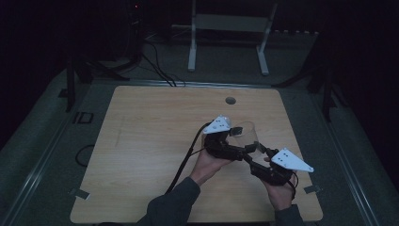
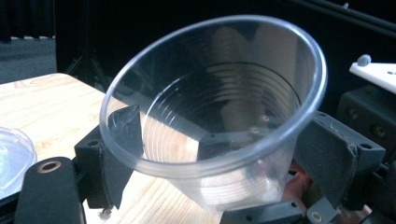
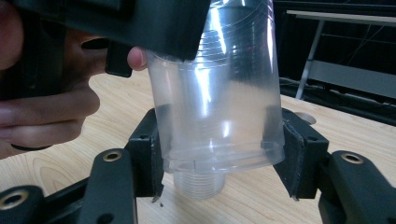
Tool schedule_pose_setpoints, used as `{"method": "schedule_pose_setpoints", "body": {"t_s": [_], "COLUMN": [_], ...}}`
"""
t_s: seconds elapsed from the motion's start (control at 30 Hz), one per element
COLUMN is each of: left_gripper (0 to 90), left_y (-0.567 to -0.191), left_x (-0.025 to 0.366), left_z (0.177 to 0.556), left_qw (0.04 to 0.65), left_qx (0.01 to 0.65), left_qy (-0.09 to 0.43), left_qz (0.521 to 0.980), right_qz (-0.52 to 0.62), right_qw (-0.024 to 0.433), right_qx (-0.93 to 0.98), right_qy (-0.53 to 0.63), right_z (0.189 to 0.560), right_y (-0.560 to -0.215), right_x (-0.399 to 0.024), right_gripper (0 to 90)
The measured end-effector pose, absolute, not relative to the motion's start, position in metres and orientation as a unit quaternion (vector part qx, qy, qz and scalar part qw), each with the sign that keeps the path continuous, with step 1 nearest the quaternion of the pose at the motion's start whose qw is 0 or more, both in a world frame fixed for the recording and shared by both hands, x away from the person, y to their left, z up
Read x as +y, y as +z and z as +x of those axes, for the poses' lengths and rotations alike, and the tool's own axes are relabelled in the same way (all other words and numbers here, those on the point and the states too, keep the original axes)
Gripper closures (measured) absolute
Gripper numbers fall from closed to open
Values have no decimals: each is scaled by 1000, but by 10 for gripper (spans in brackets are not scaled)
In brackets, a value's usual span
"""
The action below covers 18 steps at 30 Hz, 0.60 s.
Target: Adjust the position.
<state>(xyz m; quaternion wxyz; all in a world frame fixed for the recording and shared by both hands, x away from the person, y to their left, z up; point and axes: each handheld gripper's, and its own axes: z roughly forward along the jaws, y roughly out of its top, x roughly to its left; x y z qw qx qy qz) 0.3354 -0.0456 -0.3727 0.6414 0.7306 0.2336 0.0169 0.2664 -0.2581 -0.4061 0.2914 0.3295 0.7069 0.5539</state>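
You're working in a dim lab or test room, not a home: your bare wooden desk (image 1: 141,141) with its cable hole (image 1: 230,100) stands alone on grey carpet (image 1: 37,136). Black cables (image 1: 157,66) snake over the floor behind it, past a white metal frame (image 1: 226,28) and dark stand legs (image 1: 70,80).

Both forearms come in low and meet near the middle, the hands close together. The left hand (image 1: 207,165) holds the left claw (image 1: 233,133) pointing away and slightly right, its jaws standing apart. The right hand (image 1: 278,194) angles the right claw (image 1: 254,149) up and leftward toward the other, its pads (image 3: 152,154) pressed on what they hold.
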Motion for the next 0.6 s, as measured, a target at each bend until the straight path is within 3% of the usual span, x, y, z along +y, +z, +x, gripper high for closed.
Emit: {"method": "schedule_pose_setpoints", "body": {"t_s": [0.6], "left_gripper": [301], "left_y": [-372], "left_x": [-42], "left_z": [334], "left_qw": [655], "left_qx": [234], "left_qy": [19], "left_qz": [718], "right_qz": [320], "right_qw": [284], "right_qx": [722], "right_qy": [543], "right_z": [269], "right_y": [-404], "right_x": [-257], "right_gripper": [378]}}
